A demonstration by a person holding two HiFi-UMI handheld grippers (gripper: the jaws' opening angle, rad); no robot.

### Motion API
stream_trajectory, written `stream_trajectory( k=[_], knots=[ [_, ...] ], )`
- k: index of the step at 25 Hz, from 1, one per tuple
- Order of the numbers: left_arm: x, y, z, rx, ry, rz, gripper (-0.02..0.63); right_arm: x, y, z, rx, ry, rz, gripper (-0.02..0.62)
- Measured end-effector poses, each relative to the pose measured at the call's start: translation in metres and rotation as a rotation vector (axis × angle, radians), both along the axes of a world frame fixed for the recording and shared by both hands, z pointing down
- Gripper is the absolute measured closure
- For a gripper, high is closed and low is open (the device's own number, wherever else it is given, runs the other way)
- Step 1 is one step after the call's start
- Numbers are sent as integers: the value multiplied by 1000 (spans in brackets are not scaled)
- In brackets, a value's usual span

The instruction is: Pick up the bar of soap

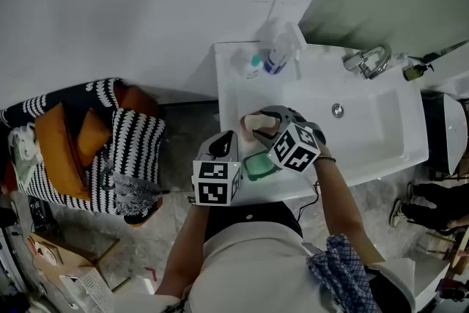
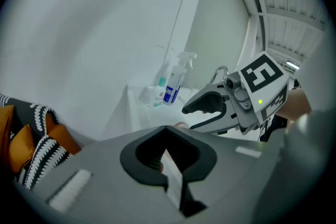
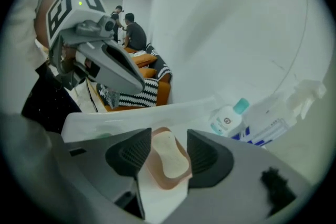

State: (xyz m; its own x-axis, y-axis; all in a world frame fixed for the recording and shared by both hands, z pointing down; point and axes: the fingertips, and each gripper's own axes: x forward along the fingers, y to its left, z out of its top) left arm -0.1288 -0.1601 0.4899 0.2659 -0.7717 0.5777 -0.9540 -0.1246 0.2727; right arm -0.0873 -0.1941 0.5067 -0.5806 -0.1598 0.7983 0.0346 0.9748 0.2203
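The bar of soap (image 3: 169,155) is seen lying flat in a shallow pink dish (image 3: 164,182), which is set on the left front part of the white sink (image 1: 381,135), near the middle of the head view. The right gripper (image 3: 169,136) is pointed steeply down at it. Its jaws are held wide apart, one on each side of the dish and the soap. No pressing of the pads on either can be made out, so the soap is judged not yet gripped. The spread seems chosen so that the bar can be taken across its narrow width, though the dish rim may be caught with it if the jaws are closed too low.

The left gripper (image 2: 166,128) is held just beside the dish, to its lower left in the head view. Its jaws are brought together to a point with nothing between them. It is judged to be kept aside so that the approach is left free.

A spray bottle (image 1: 282,48) and a small teal-capped bottle (image 1: 249,64) are stood at the sink's far left corner, well apart from the dish. The tap (image 1: 370,61) is seen toward the upper right. A green thing (image 1: 258,166) lies under the right gripper at the near edge; what it is cannot be told.
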Motion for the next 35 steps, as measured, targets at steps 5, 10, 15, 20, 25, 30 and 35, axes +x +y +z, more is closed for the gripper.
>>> stream_trajectory(
  k=[5,10,15,20,25,30,35],
  knots=[
    [-6,-2,5,-20,-2,-42,598,8,0,28,-2,163,-172,393],
    [-5,2,18,-74,-44,-67,598,13,-2,45,-40,241,-271,393],
    [3,3,22,-90,-44,-64,598,15,-4,59,-51,293,-346,393],
    [8,-4,23,-93,-48,-64,598,15,-4,68,-68,330,-408,393],
    [2,-2,26,-102,-56,-86,598,15,0,78,-79,353,-438,393],
    [-2,-3,23,-94,-61,-99,598,15,-1,85,-82,369,-436,393],
    [-1,-4,23,-87,-58,-106,598,10,-1,87,-96,371,-460,393]
  ],
)
